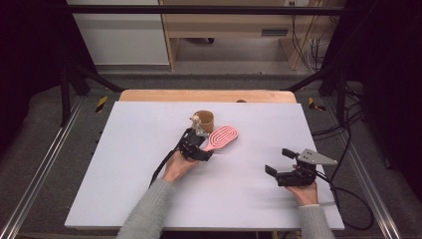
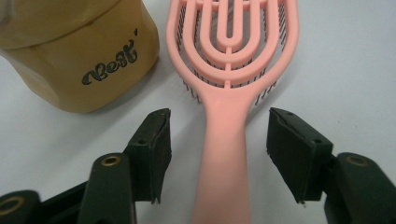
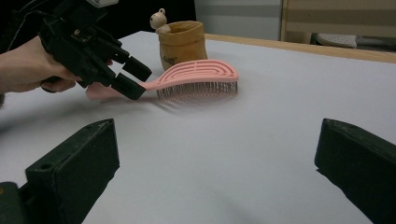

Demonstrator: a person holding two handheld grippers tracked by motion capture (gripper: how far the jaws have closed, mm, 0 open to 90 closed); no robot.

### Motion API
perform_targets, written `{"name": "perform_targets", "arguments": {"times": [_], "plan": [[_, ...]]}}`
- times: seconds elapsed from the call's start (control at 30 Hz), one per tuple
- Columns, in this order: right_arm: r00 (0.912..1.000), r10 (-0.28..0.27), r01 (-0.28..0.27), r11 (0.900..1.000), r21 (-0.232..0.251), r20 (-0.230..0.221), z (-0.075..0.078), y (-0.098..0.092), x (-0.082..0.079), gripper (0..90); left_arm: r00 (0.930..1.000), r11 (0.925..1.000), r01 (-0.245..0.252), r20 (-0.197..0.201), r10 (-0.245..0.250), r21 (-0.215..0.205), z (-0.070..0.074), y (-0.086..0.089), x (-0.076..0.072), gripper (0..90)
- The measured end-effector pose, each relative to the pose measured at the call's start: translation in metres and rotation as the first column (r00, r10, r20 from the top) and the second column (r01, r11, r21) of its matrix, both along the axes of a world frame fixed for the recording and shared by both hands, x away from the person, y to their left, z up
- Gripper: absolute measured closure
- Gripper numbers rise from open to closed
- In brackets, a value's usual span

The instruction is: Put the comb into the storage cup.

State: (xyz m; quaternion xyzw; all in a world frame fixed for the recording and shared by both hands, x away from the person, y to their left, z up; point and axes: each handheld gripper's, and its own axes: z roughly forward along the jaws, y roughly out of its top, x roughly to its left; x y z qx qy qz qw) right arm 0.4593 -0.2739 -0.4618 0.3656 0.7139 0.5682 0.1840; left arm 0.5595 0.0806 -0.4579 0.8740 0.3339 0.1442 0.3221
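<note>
**Pink hairbrush handle flanked by the left gripper's half-open jaws**

The left gripper (image 2: 218, 140) is seen with its two black jaws standing on either side of the handle of the pink hairbrush (image 2: 229, 93). A gap is left between each pad and the handle, so nothing is pressed or held. The hairbrush is laid flat on the white table (image 1: 149, 149), bristles down, its handle running back between the fingers (image 2: 156, 144) and its slotted oval head lying just beyond the fingertips.

Past the fingertips, on the side of the left-hand jaw in the left gripper view, a tan cup-shaped container (image 2: 79, 51) with a dark script label is found just beside the brush head; whether the two touch cannot be told. A small pale figurine (image 3: 159, 19) is seen at its rim in the right gripper view. What is inside the container is hidden.

The right gripper (image 1: 278, 162) is held well apart from the brush, with bare table between. Its jaws are spread wide and nothing lies between them; the brush, the container and the left gripper (image 3: 133, 77) are seen far beyond its fingertips.
</note>
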Motion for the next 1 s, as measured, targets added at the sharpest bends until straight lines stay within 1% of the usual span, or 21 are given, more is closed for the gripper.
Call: {"name": "perform_targets", "arguments": {"times": [0.13, 0.4, 0.57, 0.67, 0.73, 0.83, 1.0], "plan": [[1.0, -0.001, 0.001, 1.0, 0.001, -0.001, 0.0, 0.0, 0.0, 0.2, 1.0, 0.9998, 0.0, -0.002, 0.0, 0.018, -0.0021, -0.0006, 0.0003, 45.5], [1.0, 0.0, 0.0, 1.0, 0.0, 0.0, 0.0, 0.0, 0.0001, 0.2, 0.9999, 0.9998, 0.01, -0.002, -0.01, 0.019, -0.0026, -0.0013, 0.0001, 55.5], [1.0, 0.0, 0.0, 1.0, 0.0, 0.001, 0.0, -0.0001, 0.0002, 0.2, 1.0, 0.9995, 0.006, 0.005, -0.006, 0.031, -0.0033, -0.0017, 0.0002, 58.3], [1.0, -0.001, 0.001, 1.0, 0.001, -0.002, 0.0001, 0.0, 0.0, 0.2, 0.9999, 0.9993, 0.011, -0.001, -0.011, 0.034, -0.004, -0.0022, 0.0007, 60.1], [1.0, -0.001, 0.001, 1.0, 0.0, 0.0, 0.0001, -0.0001, 0.0001, 0.2, 0.9998, 0.9993, 0.017, -0.01, -0.017, 0.034, -0.0045, -0.0026, 0.0011, 63.4], [1.0, 0.0, 0.0, 1.0, -0.001, -0.001, 0.0001, -0.0002, 0.0001, 0.2, 0.9996, 0.9992, 0.023, -0.017, -0.022, 0.033, -0.0052, -0.0034, 0.0016, 66.2], [1.0, -0.002, 0.002, 1.0, -0.001, 0.002, 0.0, -0.0002, 0.0003, 0.2, 0.9993, 0.9987, 0.034, -0.02, -0.033, 0.039, -0.005, -0.0038, 0.0017, 67.5]]}}
